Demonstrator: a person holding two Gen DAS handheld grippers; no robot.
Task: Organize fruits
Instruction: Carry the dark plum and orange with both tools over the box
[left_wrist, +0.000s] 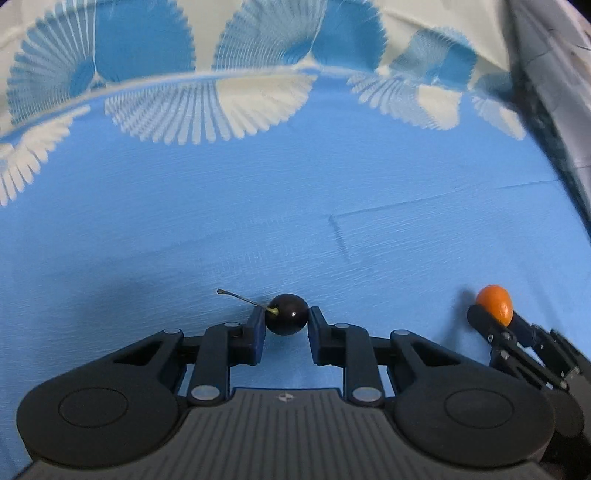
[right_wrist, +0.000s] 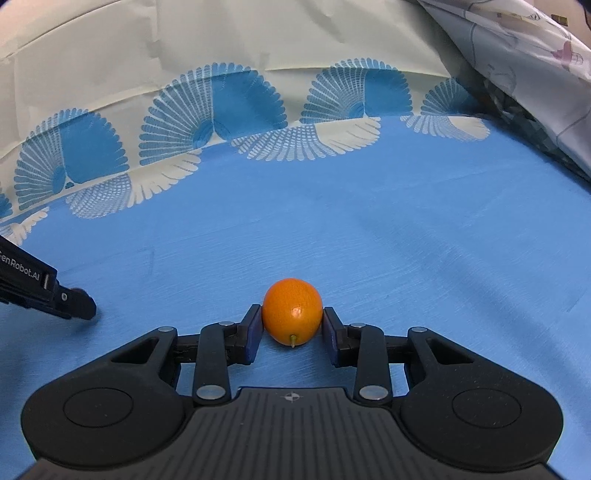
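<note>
A dark cherry (left_wrist: 287, 319) is clasped between the blue pads (left_wrist: 256, 334) of the left gripper (left_wrist: 287, 326) above the blue cloth (left_wrist: 258, 206). At the right, an orange fruit (left_wrist: 495, 305) is held by the right gripper (left_wrist: 493, 315).

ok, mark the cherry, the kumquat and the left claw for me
cherry (left_wrist: 287, 314), left wrist view, middle of its dark skin
kumquat (right_wrist: 291, 316), right wrist view, middle of its orange skin
left claw (left_wrist: 286, 325), left wrist view, midway between fingertips

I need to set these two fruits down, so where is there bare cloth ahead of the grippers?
Free: the plain blue cloth from the cherry and the orange fruit up to the fan-patterned border. Crowded: between the left gripper and right gripper, and the right edge by the bunched fabric.
</note>
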